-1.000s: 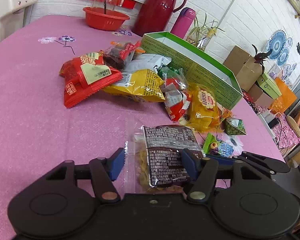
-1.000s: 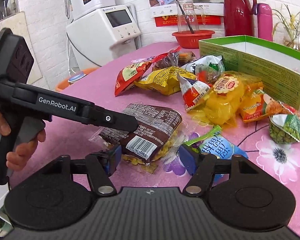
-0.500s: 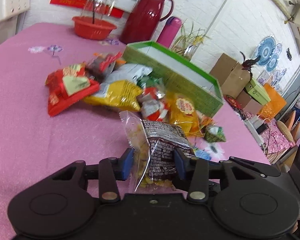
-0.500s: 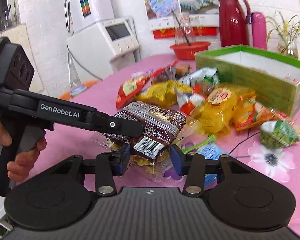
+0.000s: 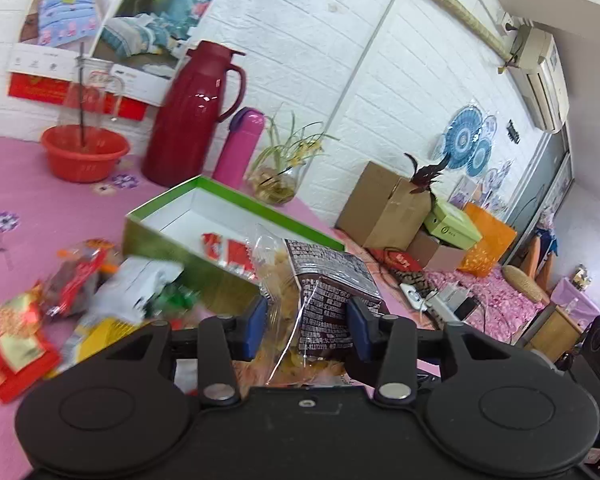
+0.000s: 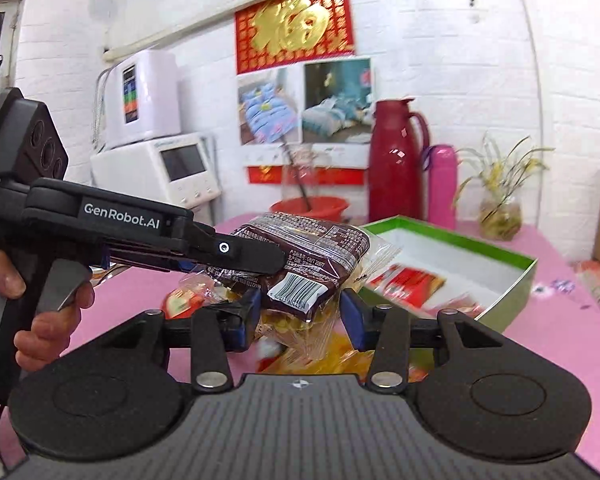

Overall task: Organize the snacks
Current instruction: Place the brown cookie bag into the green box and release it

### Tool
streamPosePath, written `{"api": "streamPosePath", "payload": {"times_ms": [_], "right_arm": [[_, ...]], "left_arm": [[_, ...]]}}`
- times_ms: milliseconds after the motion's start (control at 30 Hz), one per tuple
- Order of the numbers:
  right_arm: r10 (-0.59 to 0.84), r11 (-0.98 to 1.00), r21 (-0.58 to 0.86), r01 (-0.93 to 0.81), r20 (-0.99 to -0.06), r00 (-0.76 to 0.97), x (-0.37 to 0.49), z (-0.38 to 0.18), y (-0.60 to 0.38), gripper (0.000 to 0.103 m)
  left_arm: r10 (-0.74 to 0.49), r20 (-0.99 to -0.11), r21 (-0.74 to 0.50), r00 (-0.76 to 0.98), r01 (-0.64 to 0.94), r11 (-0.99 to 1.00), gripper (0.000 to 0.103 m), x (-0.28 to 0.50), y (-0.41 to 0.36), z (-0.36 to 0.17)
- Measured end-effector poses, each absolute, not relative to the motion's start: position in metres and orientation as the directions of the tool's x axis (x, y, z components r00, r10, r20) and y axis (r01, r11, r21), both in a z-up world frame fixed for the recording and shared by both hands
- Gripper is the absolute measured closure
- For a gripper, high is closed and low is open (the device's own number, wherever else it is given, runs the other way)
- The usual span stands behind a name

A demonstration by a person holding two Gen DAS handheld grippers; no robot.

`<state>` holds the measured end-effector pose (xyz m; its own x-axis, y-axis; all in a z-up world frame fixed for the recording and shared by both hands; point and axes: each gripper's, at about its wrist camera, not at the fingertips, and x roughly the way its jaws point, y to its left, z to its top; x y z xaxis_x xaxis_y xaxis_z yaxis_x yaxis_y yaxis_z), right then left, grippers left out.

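Above the pink counter, both the left tongs and right tongs are clenched on one brown snack bag, raised near the green box; a blurred red packet seemingly lies inside.

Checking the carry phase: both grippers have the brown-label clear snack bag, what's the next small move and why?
Probably carry the brown-label clear snack bag forward over the open green cardboard box, then release. Left gripper and right gripper both clamp it, lifted off the pink tablecloth; the box has free floor beside a red packet.
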<state>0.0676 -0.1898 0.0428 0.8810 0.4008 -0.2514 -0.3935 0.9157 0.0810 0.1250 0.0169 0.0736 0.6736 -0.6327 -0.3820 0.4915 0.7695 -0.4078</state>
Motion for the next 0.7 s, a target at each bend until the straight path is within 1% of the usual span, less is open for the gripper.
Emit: {"api": "streamPosePath", "payload": {"times_ms": [233, 433, 700], "right_arm": [[0.324, 0.946, 0.06, -0.319, -0.237, 0.916, 0.1, 0.047, -0.221, 0.027], [0.261, 0.965, 0.041, -0.259, -0.263, 0.929, 0.135, 0.038, -0.241, 0.027], [0.226, 0.974, 0.045, -0.224, -0.304, 0.925, 0.182, 0.023, -0.262, 0.029]], "left_arm": [[-0.674, -0.364, -0.425, 0.643, 0.529, 0.735, 0.044, 0.176, -0.023, 0.077], [-0.705, -0.377, -0.47, 0.6, 0.532, 0.704, 0.044, 0.227, -0.051, 0.062], [-0.711, -0.412, -0.5, 0.57, 0.51, 0.699, 0.044, 0.284, -0.076, 0.039]]}}
